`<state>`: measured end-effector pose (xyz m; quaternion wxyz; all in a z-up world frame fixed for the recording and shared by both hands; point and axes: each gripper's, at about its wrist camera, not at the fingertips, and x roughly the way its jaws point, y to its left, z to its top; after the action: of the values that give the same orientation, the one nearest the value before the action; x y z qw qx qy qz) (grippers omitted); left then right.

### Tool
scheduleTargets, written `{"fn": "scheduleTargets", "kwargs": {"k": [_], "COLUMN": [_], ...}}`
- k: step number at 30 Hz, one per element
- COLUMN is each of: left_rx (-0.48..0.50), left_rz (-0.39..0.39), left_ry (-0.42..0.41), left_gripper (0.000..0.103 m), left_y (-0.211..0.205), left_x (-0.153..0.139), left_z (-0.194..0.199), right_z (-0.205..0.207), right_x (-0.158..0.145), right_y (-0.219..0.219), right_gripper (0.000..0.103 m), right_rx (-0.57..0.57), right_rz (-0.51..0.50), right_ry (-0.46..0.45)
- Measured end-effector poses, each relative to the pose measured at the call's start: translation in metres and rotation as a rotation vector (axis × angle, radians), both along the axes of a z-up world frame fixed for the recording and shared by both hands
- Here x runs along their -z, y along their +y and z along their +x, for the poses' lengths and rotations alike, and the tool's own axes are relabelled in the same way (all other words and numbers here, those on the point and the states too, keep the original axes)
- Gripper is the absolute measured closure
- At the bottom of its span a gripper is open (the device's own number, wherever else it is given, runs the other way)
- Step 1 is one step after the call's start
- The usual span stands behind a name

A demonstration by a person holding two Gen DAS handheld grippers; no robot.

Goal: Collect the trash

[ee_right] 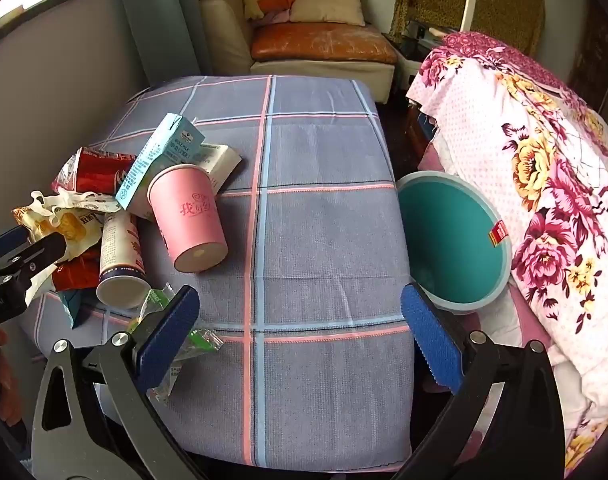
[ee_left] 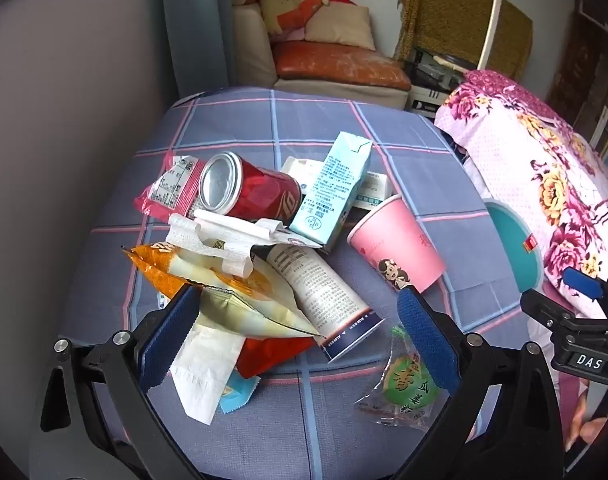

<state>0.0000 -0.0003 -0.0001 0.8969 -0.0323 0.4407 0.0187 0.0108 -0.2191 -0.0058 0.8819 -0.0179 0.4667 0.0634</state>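
Left wrist: pink cup [ee_left: 396, 240] lies tipped, mouth toward the far-left; both grippers' fingers [ee_left: 167, 336] wide apart, empty.

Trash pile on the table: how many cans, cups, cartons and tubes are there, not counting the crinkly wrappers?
Red can: 1
Pink cup: 1
Blue carton: 1
White tube: 1
Total: 4
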Motion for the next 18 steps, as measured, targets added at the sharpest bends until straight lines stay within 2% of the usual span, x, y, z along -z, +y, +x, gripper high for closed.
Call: {"fn": "scheduleTargets", "kwargs": {"k": [18], "left_rx": [0.013], "left_rz": [-0.038], "left_ry": [0.014], "left_gripper": [0.004], "left_y": [-0.006], "left_x": [-0.005], "left_z": [0.003], "right_z": [0.009], "right_x": [0.000], "right_y": [-0.010], "right_gripper": [0.006], "right_rx": [0.026], "right_rz": [0.014], "right_ry": [0.013]}}
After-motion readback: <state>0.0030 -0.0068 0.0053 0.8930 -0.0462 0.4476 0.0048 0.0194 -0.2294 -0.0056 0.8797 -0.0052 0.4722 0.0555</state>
